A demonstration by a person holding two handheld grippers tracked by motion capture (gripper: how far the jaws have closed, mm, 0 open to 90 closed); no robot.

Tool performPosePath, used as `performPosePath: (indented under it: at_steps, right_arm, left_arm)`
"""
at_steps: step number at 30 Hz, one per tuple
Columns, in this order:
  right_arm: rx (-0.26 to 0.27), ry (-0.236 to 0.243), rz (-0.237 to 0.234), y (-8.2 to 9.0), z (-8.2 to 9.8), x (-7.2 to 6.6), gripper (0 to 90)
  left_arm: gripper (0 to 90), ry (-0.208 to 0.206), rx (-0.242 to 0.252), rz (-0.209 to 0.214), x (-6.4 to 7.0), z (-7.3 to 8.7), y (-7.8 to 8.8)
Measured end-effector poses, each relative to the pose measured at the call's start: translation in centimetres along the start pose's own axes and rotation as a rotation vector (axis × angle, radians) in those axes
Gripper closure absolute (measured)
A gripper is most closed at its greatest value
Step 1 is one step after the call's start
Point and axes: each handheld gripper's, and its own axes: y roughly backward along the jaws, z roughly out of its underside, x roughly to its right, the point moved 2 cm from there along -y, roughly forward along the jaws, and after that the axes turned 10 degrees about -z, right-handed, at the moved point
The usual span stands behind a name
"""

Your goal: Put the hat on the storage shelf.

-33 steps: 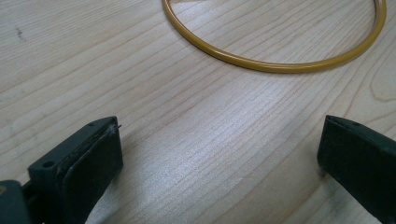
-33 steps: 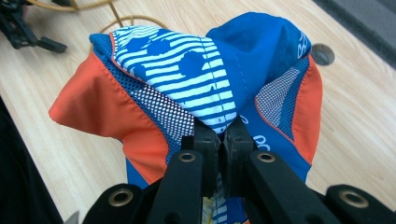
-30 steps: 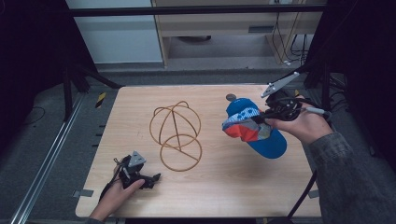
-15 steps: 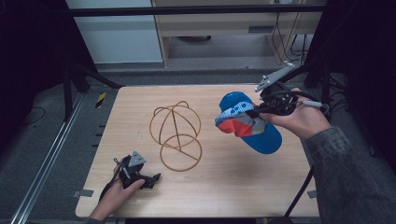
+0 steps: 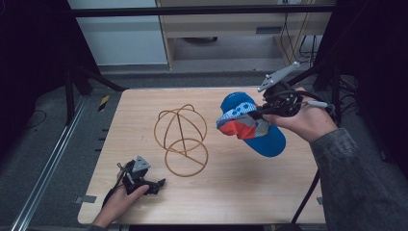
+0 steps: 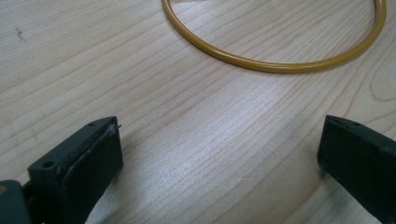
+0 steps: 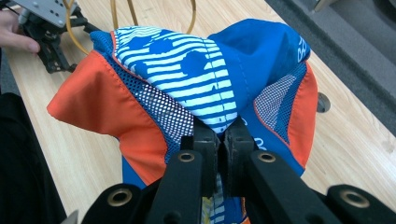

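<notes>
The right gripper (image 5: 262,111) holds the blue-and-orange cap (image 5: 250,126) pinched in closed jaws above the tabletop (image 5: 231,187) – at 3 o'clock from the wire stand (image 5: 182,140) – while the left gripper (image 5: 161,183) rests with jaws wide.

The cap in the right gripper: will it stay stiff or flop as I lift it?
Likely floppy: the cap folds and sags around the right gripper. Probably light, hanging from one pinch. Its brim looks stiffer.
</notes>
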Motion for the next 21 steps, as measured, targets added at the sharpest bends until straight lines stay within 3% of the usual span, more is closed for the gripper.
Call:
performPosePath:
  at_steps: [6, 13, 21]
  right_arm:
    - [0.026, 0.024, 0.002, 0.1, -1.3, -0.8, 86.2]
    - [0.063, 0.073, 0.01, -0.1, -4.1, -2.0, 86.3]
    - [0.08, 0.113, -0.001, -1.9, -7.2, -2.6, 86.3]
  left_arm:
    - [0.0, 0.0, 0.0, 0.0, 0.0, 0.0, 0.0]
    - [0.0, 0.0, 0.0, 0.0, 0.0, 0.0, 0.0]
    - [0.0, -0.002, 0.0, 0.001, 0.0, 0.0, 0.0]
